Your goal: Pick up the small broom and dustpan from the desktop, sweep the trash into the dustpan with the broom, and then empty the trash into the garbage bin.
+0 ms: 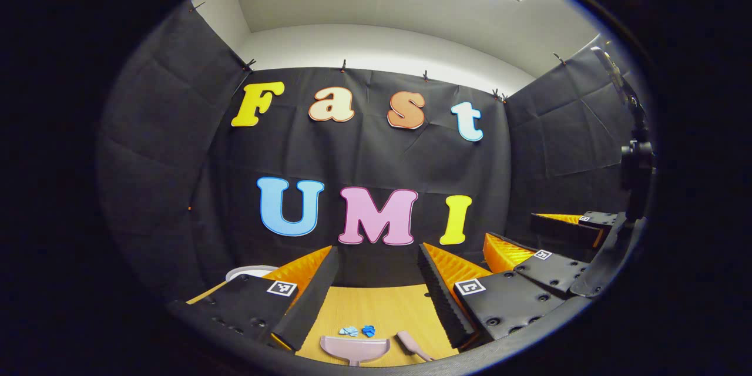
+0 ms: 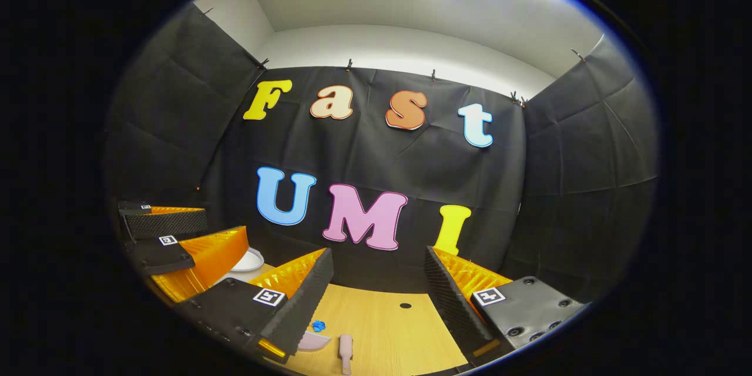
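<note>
Each hand-held gripper [image 1: 376, 299] carries black screwed plates, square coded markers and ribbed finger faces

No word, brand or number is showing legibly on any object here. The only signs are small square black-and-white coded tags, and their patterns are not reading as letters or digits. One tag [image 1: 282, 288] is sitting on each finger block of the left gripper [image 1: 379, 249], and a like tag [image 2: 489, 296] is sitting on each finger block of the right gripper [image 2: 379, 252].
</note>
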